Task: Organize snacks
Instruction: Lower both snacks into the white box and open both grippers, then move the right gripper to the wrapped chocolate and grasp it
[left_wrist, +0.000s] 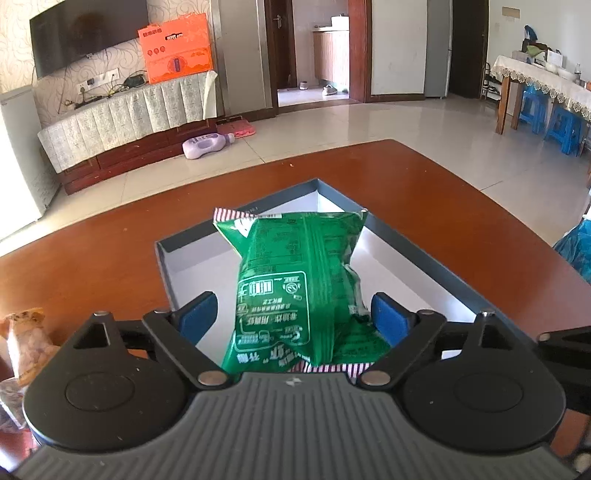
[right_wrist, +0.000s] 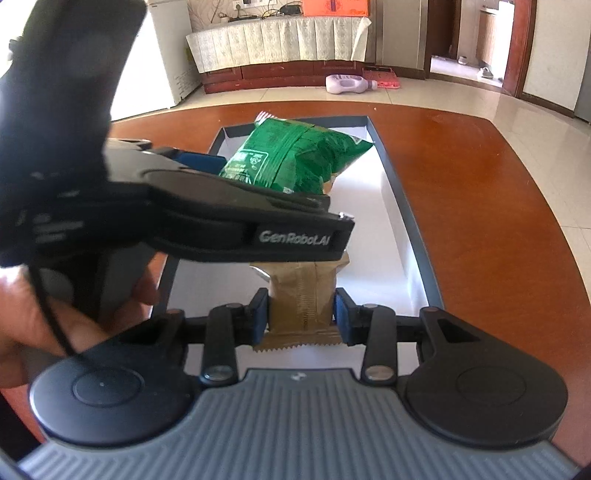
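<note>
A: The left gripper (left_wrist: 295, 314) stood wide, blue pads (left_wrist: 386, 319) clear of the green bag (left_wrist: 295, 280) on both sides. Nothing was pinched there.

B: Agreed, the bag was loose between the pads, lying in the box (left_wrist: 417, 251) with its far end propped over the far rim and a red-striped wrapper edge (left_wrist: 236, 213) poking out behind it.

A: And the right gripper (right_wrist: 302, 317)?

B: Clamped on a brown packet (right_wrist: 301, 306). Both pads (right_wrist: 341, 317) pressed on its sides, with the crimped near edge sticking out toward the camera, over the near end of the box's white floor.

A: In the right wrist view, the left gripper crossed above that packet from the left, a hand (right_wrist: 29, 321) on its grip at the near left edge.

B: The box itself was a shallow dark-rimmed tray with a white floor, lying on the brown table (left_wrist: 110, 258).

A: More snacks lay on the table at the near left, an orange packet (left_wrist: 27, 343) among them, outside the box.

B: Far beyond the table, a purple bottle (left_wrist: 207, 144) lay on its side on the tiled floor, near a low cabinet (left_wrist: 122, 122) draped in pale cloth, with an orange carton (left_wrist: 175, 48) on top.
</note>
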